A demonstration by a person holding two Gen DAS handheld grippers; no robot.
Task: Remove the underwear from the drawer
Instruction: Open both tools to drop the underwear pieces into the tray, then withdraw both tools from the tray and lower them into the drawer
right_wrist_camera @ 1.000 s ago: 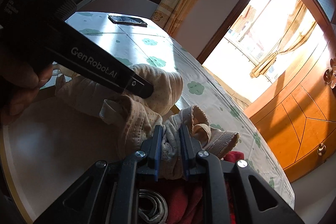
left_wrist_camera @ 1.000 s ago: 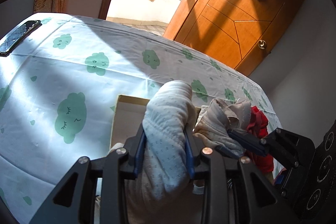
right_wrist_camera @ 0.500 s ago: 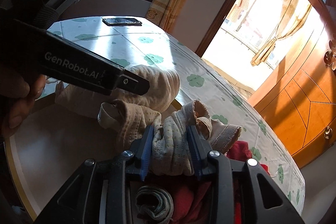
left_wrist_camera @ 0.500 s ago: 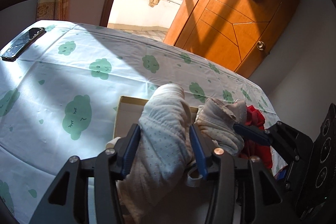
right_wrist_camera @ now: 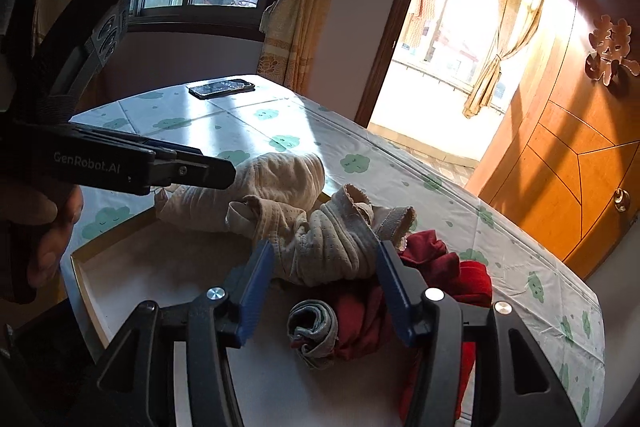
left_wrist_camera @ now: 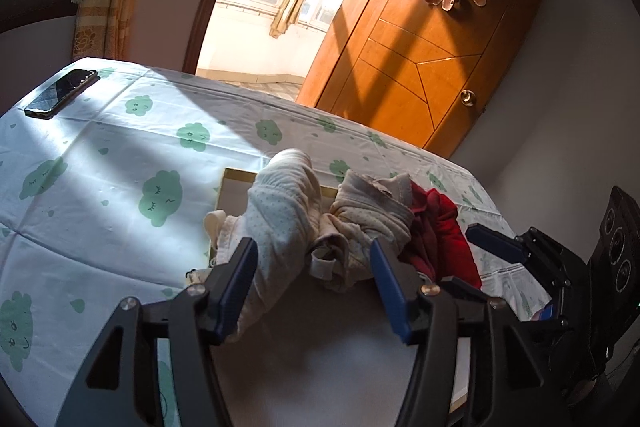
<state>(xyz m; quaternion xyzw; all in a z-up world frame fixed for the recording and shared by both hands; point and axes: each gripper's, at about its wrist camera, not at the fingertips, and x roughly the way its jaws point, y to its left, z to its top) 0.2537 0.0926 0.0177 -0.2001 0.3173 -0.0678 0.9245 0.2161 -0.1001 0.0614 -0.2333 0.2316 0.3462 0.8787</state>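
A pale dotted pair of underwear (left_wrist_camera: 284,215) lies draped over the far edge of the open drawer (left_wrist_camera: 232,183); it also shows in the right wrist view (right_wrist_camera: 280,175). A second beige dotted pair (left_wrist_camera: 372,215) lies beside it, also in the right wrist view (right_wrist_camera: 332,243). Red underwear (right_wrist_camera: 432,267) and a rolled grey piece (right_wrist_camera: 314,327) lie in the drawer. My left gripper (left_wrist_camera: 314,267) is open, its jaws wide apart just short of the pale pair. My right gripper (right_wrist_camera: 326,275) is open around the beige pair without pinching it.
The drawer rests on a bed sheet with green cloud prints (left_wrist_camera: 120,163). A black phone (left_wrist_camera: 60,93) lies at the sheet's far left corner. A wooden door (left_wrist_camera: 432,67) and a bright doorway stand behind. The drawer floor (right_wrist_camera: 168,279) is white.
Both grippers were shut on underwear a second ago. Both have opened wide and pulled back a little, leaving the pale and beige pairs lying on the drawer edge.
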